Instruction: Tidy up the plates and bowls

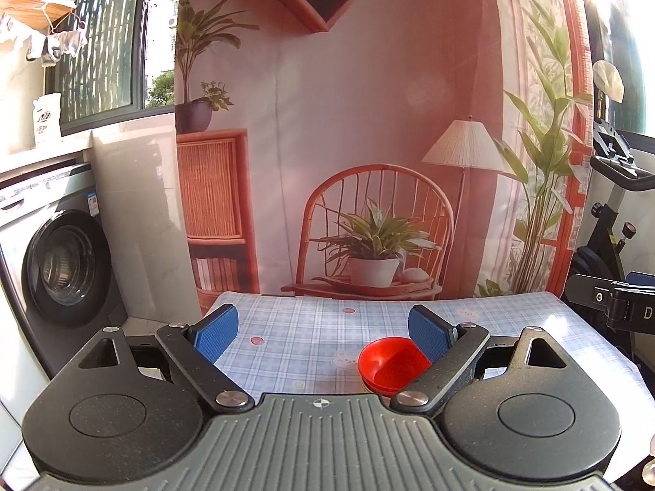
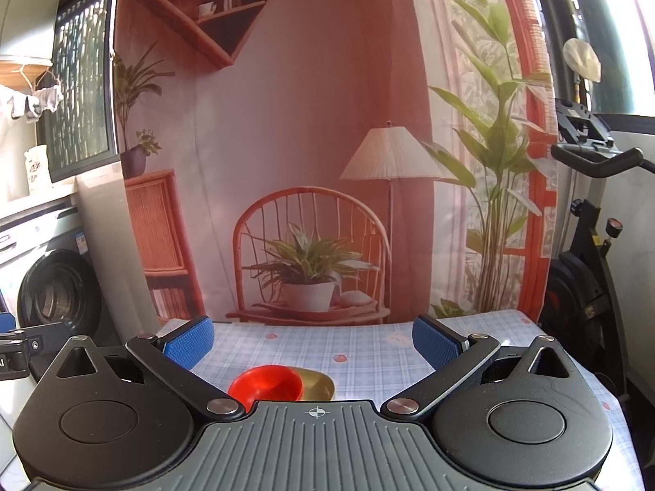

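**Table stock: bowls and grippers**

Left gripper: jaws spread wide, empty. Right gripper: jaws spread wide, empty. Red bowls: nested stack on the plaid-clothed table, beside the left gripper's right finger. Gold dish: touching the red stack's right side.

Hanging behind the table, covered in a blue plaid cloth: a printed backdrop picturing a rattan chair, potted plants and a lamp. Standing left: a washing machine. Standing right: an exercise bike.
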The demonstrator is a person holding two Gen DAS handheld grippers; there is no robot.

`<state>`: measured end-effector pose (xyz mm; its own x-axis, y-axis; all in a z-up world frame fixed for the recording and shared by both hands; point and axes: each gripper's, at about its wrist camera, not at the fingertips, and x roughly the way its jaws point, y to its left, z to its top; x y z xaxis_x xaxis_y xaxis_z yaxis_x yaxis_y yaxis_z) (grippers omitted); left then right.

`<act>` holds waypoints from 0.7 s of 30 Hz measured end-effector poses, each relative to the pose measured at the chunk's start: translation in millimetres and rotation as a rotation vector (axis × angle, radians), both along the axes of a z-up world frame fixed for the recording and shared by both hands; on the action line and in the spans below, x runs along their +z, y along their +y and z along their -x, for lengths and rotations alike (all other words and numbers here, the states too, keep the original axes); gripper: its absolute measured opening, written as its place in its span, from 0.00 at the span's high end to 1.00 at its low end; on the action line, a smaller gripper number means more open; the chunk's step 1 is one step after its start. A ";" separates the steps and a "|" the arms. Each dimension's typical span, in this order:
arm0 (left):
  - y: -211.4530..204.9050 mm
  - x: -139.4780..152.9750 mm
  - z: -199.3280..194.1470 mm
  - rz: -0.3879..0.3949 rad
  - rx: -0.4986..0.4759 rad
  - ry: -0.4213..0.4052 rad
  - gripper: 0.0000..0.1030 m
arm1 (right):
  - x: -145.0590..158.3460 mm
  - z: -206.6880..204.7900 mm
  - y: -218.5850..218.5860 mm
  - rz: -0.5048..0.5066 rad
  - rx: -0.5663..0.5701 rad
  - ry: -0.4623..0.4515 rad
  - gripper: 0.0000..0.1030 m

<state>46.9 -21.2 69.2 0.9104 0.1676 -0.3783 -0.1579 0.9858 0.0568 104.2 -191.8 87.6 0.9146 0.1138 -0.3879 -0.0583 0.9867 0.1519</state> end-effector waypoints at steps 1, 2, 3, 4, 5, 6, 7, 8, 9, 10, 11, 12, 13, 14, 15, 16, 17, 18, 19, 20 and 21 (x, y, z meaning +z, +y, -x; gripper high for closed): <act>-0.7 0.6 -0.2 0.000 -0.002 0.001 0.11 | -0.5 0.1 -0.4 0.000 -0.001 0.002 0.00; -0.7 0.7 0.0 0.001 -0.004 0.002 0.11 | -1.2 0.2 -0.6 0.000 -0.003 0.004 0.00; -1.1 0.8 0.2 0.000 -0.006 0.003 0.11 | -1.8 0.2 -0.9 -0.001 -0.003 0.007 0.00; -2.0 1.0 0.1 -0.001 -0.009 0.005 0.11 | -2.5 0.2 -1.1 -0.001 -0.004 0.010 0.00; -2.3 1.2 0.4 -0.001 -0.012 0.005 0.11 | -3.2 0.6 -0.9 0.001 -0.004 0.011 0.00; -2.9 1.6 0.5 -0.001 -0.016 0.003 0.11 | -3.8 0.6 -0.9 0.005 -0.005 0.011 0.00; -3.3 2.0 0.7 -0.002 -0.019 0.002 0.11 | -4.5 0.7 -0.7 0.009 -0.006 0.012 0.00; -3.8 2.4 0.4 -0.003 -0.023 0.001 0.11 | -5.2 0.7 -0.5 0.011 -0.007 0.014 0.00; -4.0 2.8 0.1 -0.005 -0.025 0.001 0.11 | -5.7 0.7 -0.5 0.011 -0.007 0.016 0.00; -4.3 3.1 -0.2 -0.006 -0.027 0.000 0.11 | -6.4 0.9 -0.6 0.011 -0.007 0.018 0.00; -4.2 2.8 0.5 -0.007 -0.030 -0.001 0.11 | -6.5 0.9 -0.9 0.010 -0.007 0.018 0.00; -4.4 2.8 0.8 -0.009 -0.031 -0.001 0.11 | -6.3 0.7 -1.1 0.010 -0.007 0.018 0.00; -4.4 2.7 1.0 -0.010 -0.032 -0.001 0.11 | -6.3 0.7 -1.3 0.010 -0.007 0.018 0.00; -3.7 2.2 1.5 -0.012 -0.034 -0.002 0.11 | -6.5 0.7 -1.3 0.011 -0.007 0.018 0.00; -3.7 2.2 1.6 -0.012 -0.034 -0.001 0.11 | -6.7 0.7 -1.4 0.011 -0.007 0.019 0.00; -3.6 2.1 1.7 -0.011 -0.033 -0.001 0.11 | -6.5 0.7 -1.3 0.011 -0.007 0.019 0.00; -3.5 2.2 1.3 -0.011 -0.034 -0.001 0.11 | -7.0 0.9 -1.0 0.011 -0.008 0.020 0.00; -3.5 2.2 1.4 -0.012 -0.035 -0.001 0.11 | -7.7 1.3 -1.2 0.012 -0.008 0.020 0.00; -3.8 2.1 1.6 -0.014 -0.036 -0.001 0.11 | -8.2 1.7 -1.1 0.013 -0.009 0.020 0.00; -4.1 2.5 1.5 -0.018 -0.037 -0.002 0.11 | -8.4 2.2 -1.4 0.013 -0.010 0.019 0.00; -4.0 3.3 0.8 -0.021 -0.040 -0.003 0.11 | -8.7 2.5 -1.3 0.012 -0.011 0.018 0.00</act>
<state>46.1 -25.2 72.5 0.9177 0.1391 -0.3722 -0.1188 0.9899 0.0771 101.7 -193.2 78.9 0.9085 0.0994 -0.4058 -0.0451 0.9889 0.1413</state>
